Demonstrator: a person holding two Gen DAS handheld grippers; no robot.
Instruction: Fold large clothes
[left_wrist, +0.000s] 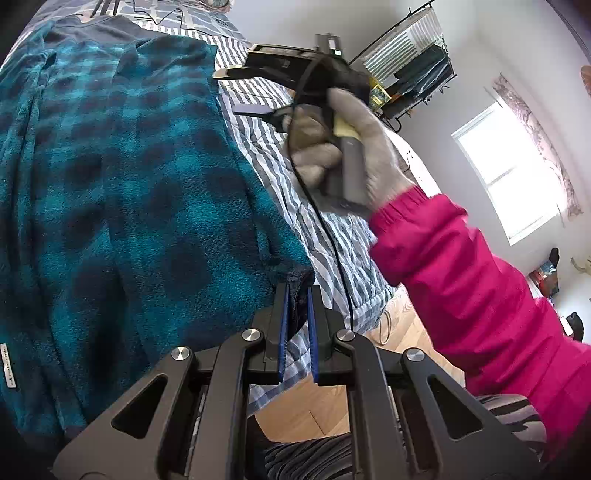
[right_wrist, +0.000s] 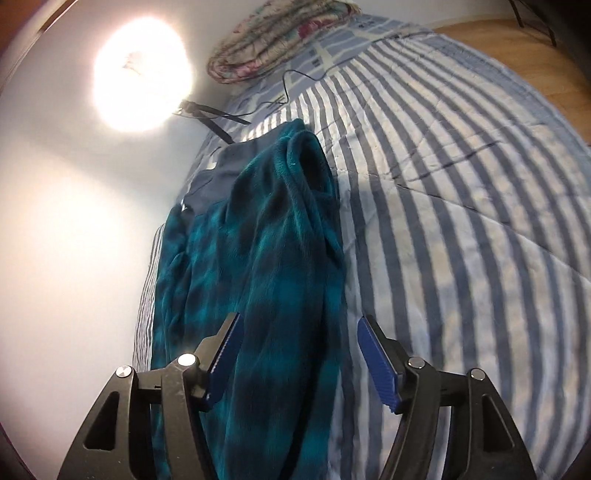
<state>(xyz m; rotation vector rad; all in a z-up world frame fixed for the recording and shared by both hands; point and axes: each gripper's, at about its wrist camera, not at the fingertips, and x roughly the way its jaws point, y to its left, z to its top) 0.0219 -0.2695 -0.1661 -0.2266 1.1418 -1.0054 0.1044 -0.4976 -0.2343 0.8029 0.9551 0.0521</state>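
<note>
A large teal and dark plaid fleece garment (left_wrist: 122, 177) lies spread on a striped bed (left_wrist: 332, 229). My left gripper (left_wrist: 298, 291) is shut on a dark hem corner of the fleece at the bed's near edge. In the left wrist view the right gripper (left_wrist: 240, 90) hovers over the bed beyond the fleece, held by a gloved hand (left_wrist: 354, 147) with a pink sleeve (left_wrist: 461, 280). In the right wrist view the right gripper (right_wrist: 297, 325) stands open just above the fleece garment (right_wrist: 258, 236), its blue pads (right_wrist: 376, 358) astride a fold without pressing on it.
The striped quilt (right_wrist: 461, 192) stretches wide to the right of the fleece. A floral folded blanket (right_wrist: 273, 40) and black cables (right_wrist: 295, 81) lie at the bed's far end. A wall borders the left. Wood floor (left_wrist: 306, 406), a clothes rack (left_wrist: 413, 62) and a window (left_wrist: 517, 166) show beyond the bed.
</note>
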